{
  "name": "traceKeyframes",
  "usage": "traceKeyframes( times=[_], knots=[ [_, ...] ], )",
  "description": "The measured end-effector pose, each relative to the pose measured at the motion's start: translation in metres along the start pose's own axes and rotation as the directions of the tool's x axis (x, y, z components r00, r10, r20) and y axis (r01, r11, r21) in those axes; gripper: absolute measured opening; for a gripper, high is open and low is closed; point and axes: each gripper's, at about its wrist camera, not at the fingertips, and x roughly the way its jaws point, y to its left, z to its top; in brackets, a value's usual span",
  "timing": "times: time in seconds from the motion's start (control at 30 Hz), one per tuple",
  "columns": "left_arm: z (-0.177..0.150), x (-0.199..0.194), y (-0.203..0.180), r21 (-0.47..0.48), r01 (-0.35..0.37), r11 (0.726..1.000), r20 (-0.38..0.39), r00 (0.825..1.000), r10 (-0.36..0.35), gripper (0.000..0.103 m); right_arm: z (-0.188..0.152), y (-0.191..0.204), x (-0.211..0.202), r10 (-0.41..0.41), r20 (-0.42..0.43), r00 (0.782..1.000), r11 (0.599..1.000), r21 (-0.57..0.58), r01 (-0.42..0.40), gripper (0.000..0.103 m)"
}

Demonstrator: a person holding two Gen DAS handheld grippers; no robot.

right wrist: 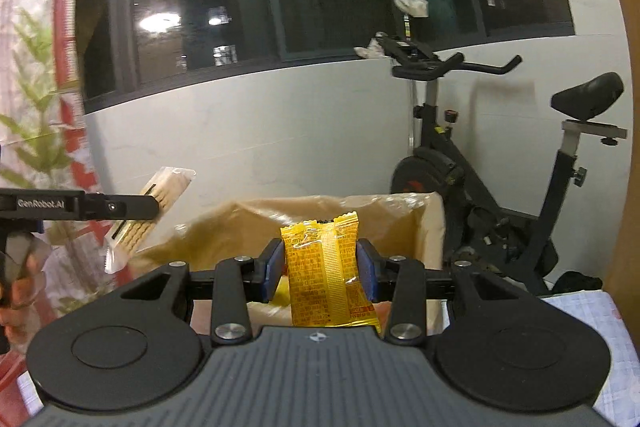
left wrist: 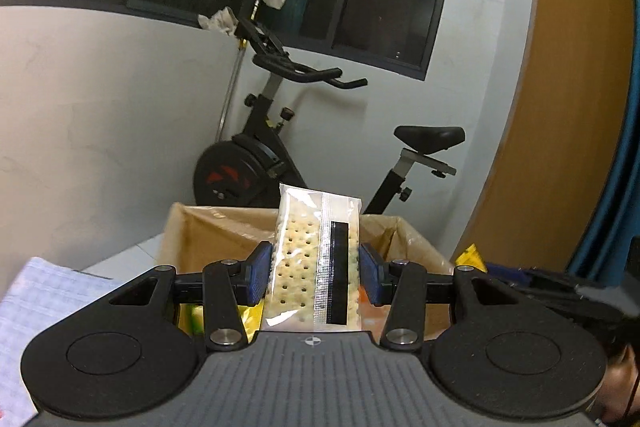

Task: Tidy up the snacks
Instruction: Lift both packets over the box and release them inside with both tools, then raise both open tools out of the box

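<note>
A snack in each of my grippers, both above the cardboard box (left wrist: pixel 208 239)

My left gripper (left wrist: pixel 316 273) was closed on the clear cracker packet (left wrist: pixel 304 259), upright between its blue pads (left wrist: pixel 258 273); my right gripper (right wrist: pixel 320 271) pinched the yellow sachet (right wrist: pixel 326 271) likewise; yellow and orange wrappers lay inside the box

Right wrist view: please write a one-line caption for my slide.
Right gripper holds a yellow snack packet above the cardboard box; left gripper holds a cracker pack.
</note>
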Motion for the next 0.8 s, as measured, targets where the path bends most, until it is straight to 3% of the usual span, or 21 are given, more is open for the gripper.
traceKeyframes(
  times=[0.3, 0.53, 0.6, 0.67, 0.8],
  knots=[
    [-0.01, 0.059, -0.007, 0.001, 0.007, 1.0, -0.071, 0.997, -0.007, 0.049, -0.013, -0.013, 0.024, -0.069, -0.028, 0.997, 0.998, -0.002, 0.069, 0.042],
    [-0.025, 0.076, -0.001, 0.046, 0.001, 0.999, -0.136, 0.991, 0.006, 0.05, -0.021, -0.021, 0.025, -0.094, -0.048, 0.994, 0.995, 0.009, 0.095, 0.043],
    [-0.026, 0.076, 0.001, 0.062, 0.002, 0.998, -0.135, 0.991, 0.006, 0.056, -0.023, -0.021, 0.025, -0.094, -0.05, 0.994, 0.995, 0.014, 0.095, 0.043],
    [-0.027, 0.073, 0.006, 0.06, -0.008, 0.998, -0.121, 0.993, 0.015, 0.07, -0.023, -0.019, 0.024, -0.09, -0.05, 0.995, 0.996, 0.008, 0.091, 0.043],
    [-0.025, 0.065, 0.014, 0.043, -0.02, 0.999, -0.116, 0.993, 0.025, 0.072, -0.026, -0.015, 0.019, -0.093, -0.045, 0.995, 0.996, -0.008, 0.093, 0.05]
  ],
)
